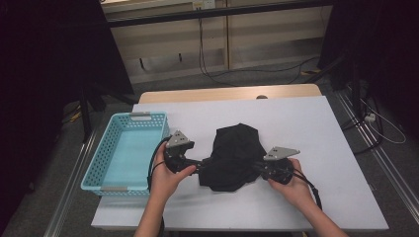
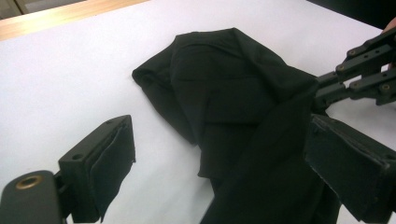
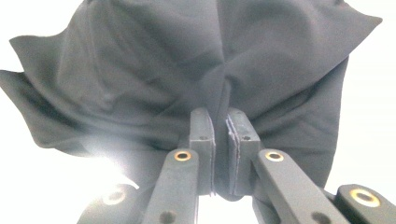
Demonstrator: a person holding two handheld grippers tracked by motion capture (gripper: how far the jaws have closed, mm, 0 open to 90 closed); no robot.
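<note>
Both hands held tongs at the near edge of the white counter (image 1: 316, 123). Right tongs (image 3: 220, 126) were clenched on a fold of the black cloth (image 1: 232, 155), crumpled mid-counter. Left tongs (image 2: 219, 163) stood released, cloth lying between them. Nearby sat a turquoise basket (image 1: 96, 163), left.
</note>
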